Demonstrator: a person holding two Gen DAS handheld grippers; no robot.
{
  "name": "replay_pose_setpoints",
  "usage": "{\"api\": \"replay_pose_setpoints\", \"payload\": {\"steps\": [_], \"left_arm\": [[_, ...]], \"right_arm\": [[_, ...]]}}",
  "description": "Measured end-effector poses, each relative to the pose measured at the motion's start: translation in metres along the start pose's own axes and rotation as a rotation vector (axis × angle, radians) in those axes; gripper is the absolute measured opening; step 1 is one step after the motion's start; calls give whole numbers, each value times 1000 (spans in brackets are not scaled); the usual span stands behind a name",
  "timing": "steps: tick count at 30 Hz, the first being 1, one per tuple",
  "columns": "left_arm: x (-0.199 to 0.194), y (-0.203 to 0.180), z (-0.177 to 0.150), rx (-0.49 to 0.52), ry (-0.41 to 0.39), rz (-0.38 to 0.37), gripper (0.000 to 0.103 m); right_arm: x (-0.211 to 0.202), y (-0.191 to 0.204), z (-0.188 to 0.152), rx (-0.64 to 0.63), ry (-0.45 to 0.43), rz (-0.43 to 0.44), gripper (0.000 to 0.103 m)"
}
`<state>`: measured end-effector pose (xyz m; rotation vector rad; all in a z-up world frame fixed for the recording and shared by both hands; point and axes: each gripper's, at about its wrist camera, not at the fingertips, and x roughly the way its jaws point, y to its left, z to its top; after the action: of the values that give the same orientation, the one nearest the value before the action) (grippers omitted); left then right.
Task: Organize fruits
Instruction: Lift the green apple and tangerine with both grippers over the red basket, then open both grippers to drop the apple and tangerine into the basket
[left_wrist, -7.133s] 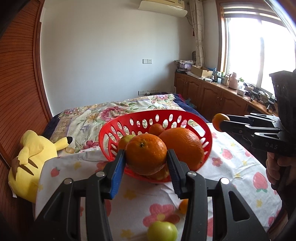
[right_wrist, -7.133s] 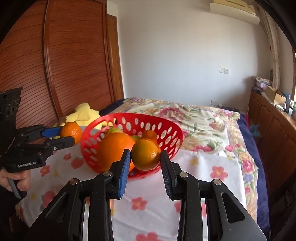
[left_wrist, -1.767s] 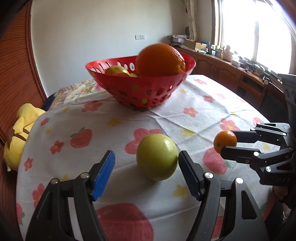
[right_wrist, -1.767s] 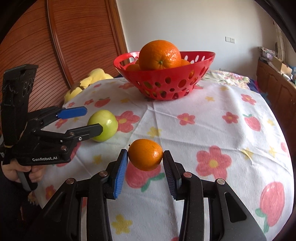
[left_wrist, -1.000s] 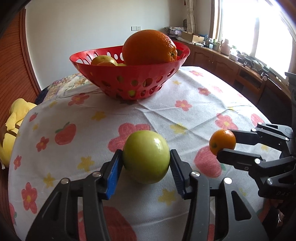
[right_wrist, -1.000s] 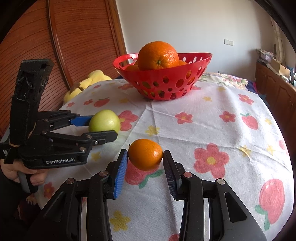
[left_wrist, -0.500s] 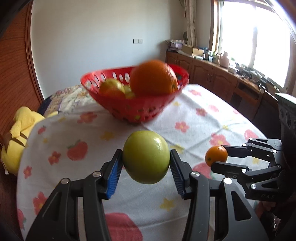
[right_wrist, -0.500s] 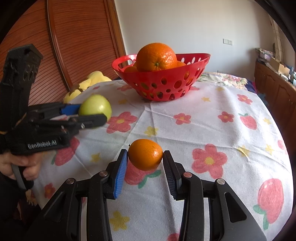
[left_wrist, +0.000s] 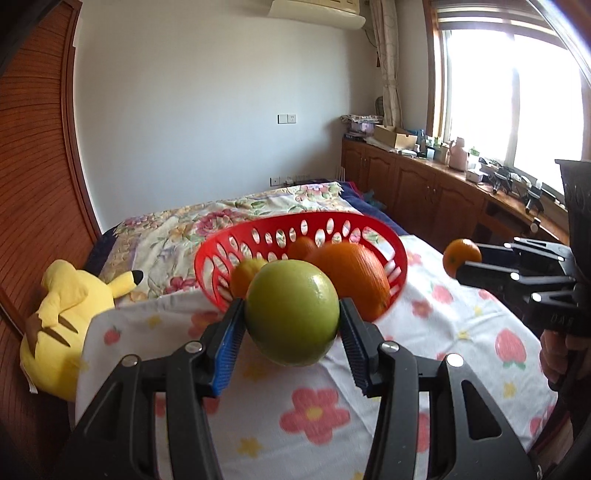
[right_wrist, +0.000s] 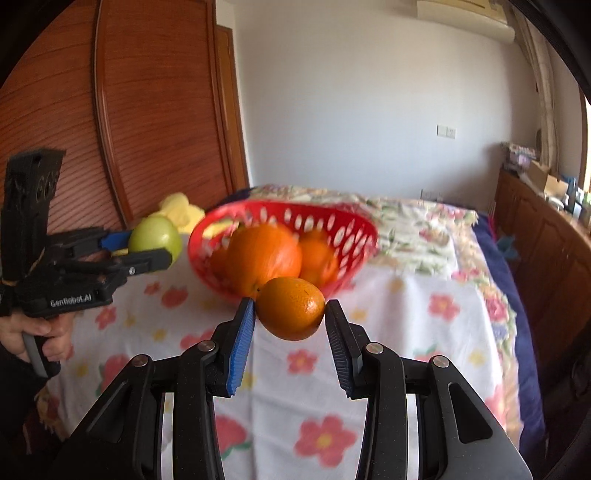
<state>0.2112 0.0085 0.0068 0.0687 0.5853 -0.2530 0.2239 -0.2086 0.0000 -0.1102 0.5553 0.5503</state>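
Smooth green apple (left_wrist: 291, 312) sitting clamped in left gripper (left_wrist: 291, 332); right gripper (right_wrist: 290, 325) clenching dimpled tangerine (right_wrist: 291, 308); perforated red plastic basket (left_wrist: 258, 236) ahead.

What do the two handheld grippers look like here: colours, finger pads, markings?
Both are matte black plastic with silver screws. The left gripper and right gripper each pair a blue ribbed pad with a black one. The left body reads "GenRobot.AI" in white.

a home bedroom: a bed (left_wrist: 221, 229) under a floral quilt lies behind the table, with a yellow plush toy (left_wrist: 66, 321) beside it. slatted wooden wardrobe doors (right_wrist: 147, 110), a wall air conditioner (left_wrist: 317, 14), a curtained window (left_wrist: 517, 92) and what looks like a cluttered wooden cabinet (left_wrist: 424, 177) line the walls.
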Motion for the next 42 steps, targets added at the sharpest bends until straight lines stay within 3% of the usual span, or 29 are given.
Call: {"api": "replay_pose_setpoints", "payload": {"steps": [10,24,37,42], "left_arm": [[36,12,42,31,0,27,49],[92,29,64,2,50,47,50],[119,19,69,14,103,45,50],[121,19,71,17,84,51,50]], "right_arm": [[56,-27,48,-25,31,0,39],[130,-57,66,-30,122,2,39],[137,-60,61,-16,126,39,42],[130,-62,60,-10,111,43,42]]}}
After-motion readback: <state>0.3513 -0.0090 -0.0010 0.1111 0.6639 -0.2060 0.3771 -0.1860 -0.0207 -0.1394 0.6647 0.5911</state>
